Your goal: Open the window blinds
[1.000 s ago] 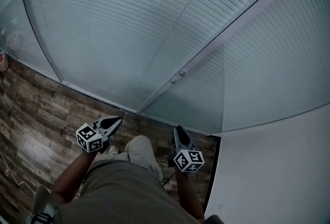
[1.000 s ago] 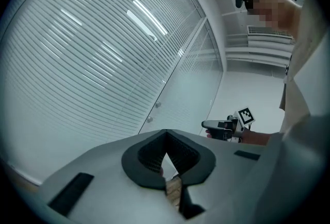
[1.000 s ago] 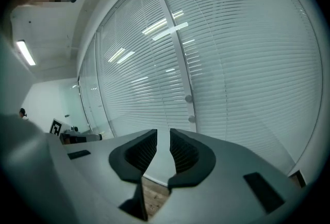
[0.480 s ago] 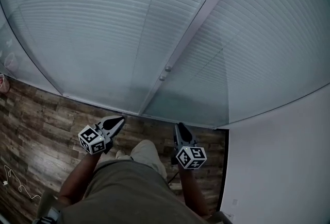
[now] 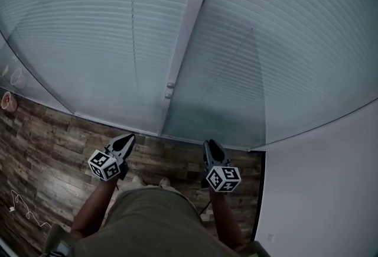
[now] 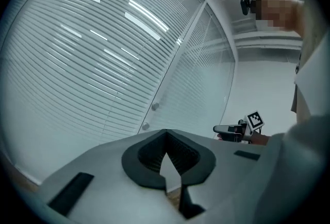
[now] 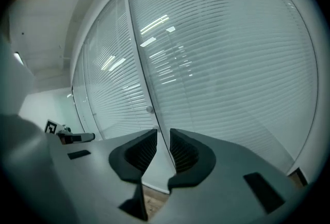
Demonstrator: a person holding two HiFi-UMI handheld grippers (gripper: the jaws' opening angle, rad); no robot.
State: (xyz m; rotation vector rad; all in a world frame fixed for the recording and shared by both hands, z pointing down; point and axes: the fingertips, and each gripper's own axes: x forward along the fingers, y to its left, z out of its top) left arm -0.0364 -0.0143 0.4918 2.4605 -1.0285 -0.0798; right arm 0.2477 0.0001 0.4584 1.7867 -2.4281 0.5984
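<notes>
Closed white slatted blinds (image 5: 112, 19) hang behind tall glass panels, split by a pale upright frame (image 5: 192, 7) that carries two small round knobs (image 5: 169, 90). My left gripper (image 5: 129, 139) is held low in front of the glass, left of that frame, shut and empty, well short of the pane. In the left gripper view the left gripper (image 6: 165, 134) points at the blinds (image 6: 87, 58), with the knobs (image 6: 154, 107) just above it. My right gripper (image 5: 208, 145) hangs right of the frame, shut with nothing in it. The right gripper (image 7: 163, 138) faces the blinds (image 7: 227, 53).
A wood-plank floor (image 5: 47, 137) runs along the foot of the glass. A plain white wall (image 5: 325, 191) meets the glass at the right. A thin cable (image 5: 23, 214) lies on the floor at lower left. The person's legs fill the bottom middle.
The person and both grippers have shifted to the right along the glass, so the frame with the knobs now sits further left in the head view. Both grippers stay shut.
</notes>
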